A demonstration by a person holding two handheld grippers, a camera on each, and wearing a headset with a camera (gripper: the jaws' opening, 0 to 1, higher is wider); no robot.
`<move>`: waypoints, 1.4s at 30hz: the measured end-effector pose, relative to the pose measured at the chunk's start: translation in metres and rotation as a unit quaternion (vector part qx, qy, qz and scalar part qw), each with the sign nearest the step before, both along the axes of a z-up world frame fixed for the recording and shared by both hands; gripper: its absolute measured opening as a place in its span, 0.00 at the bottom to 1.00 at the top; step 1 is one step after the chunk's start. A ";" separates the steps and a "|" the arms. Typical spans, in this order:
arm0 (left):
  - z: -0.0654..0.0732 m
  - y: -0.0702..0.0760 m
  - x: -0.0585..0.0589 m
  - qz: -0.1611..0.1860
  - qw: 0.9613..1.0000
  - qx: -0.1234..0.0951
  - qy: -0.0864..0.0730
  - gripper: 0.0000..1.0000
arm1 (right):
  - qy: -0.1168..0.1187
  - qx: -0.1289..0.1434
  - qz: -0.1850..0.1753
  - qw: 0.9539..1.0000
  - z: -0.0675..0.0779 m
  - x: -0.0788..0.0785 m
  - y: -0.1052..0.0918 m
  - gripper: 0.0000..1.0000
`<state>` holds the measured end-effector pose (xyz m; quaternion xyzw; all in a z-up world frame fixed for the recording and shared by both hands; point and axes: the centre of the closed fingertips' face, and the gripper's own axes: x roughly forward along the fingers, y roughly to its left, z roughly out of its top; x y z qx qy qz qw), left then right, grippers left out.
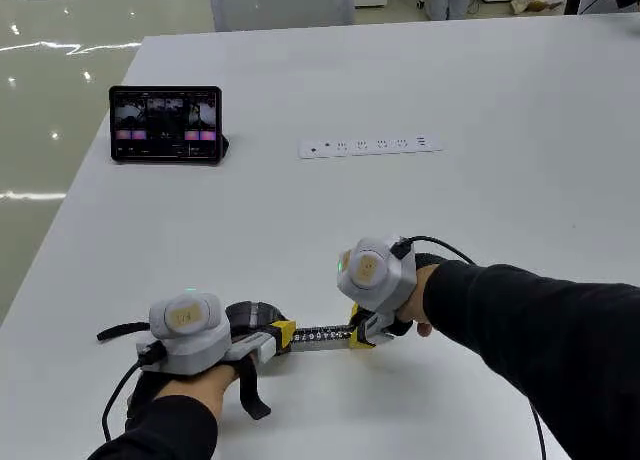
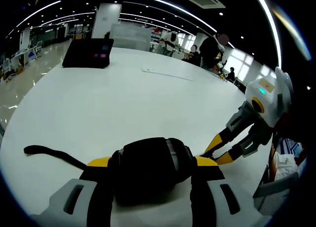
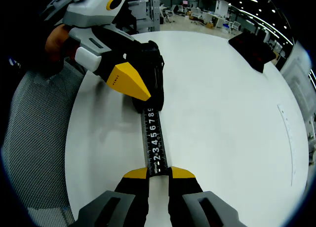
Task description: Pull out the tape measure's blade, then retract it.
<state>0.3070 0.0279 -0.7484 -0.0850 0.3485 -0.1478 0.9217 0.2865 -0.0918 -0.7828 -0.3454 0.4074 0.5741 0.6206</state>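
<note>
The tape measure [image 2: 148,175] sits on the white surface [image 1: 420,90] near its front edge, its black case clamped between the left tongs [image 2: 153,163]. Its blade [image 3: 154,133] is drawn out a short way and stretches straight to the right tongs [image 3: 159,173], which pinch its tip. A tablet [image 1: 165,124] and a power strip [image 1: 370,146] lie farther back, well apart.

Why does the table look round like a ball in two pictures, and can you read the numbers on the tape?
Left gripper view: the fisheye lens bends the white table into a dome, and ceiling lights curve into arcs. Right gripper view: same bending, yet the blade is sharp and its numbers read clearly. Head view: table edges run straight, glare streaks the floor.
</note>
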 end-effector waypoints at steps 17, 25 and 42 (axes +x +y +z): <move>0.000 0.000 0.000 -0.002 1.000 -0.002 0.006 0.58 | 0.000 0.010 0.001 1.000 0.001 0.000 0.008 0.11; 0.000 0.000 0.000 -0.002 1.000 -0.003 0.007 0.59 | 0.004 0.019 -0.006 1.000 0.002 -0.001 0.014 0.11; -0.001 0.000 0.000 -0.002 1.000 -0.005 0.009 0.59 | -0.004 0.026 0.000 1.000 0.001 0.000 0.022 0.10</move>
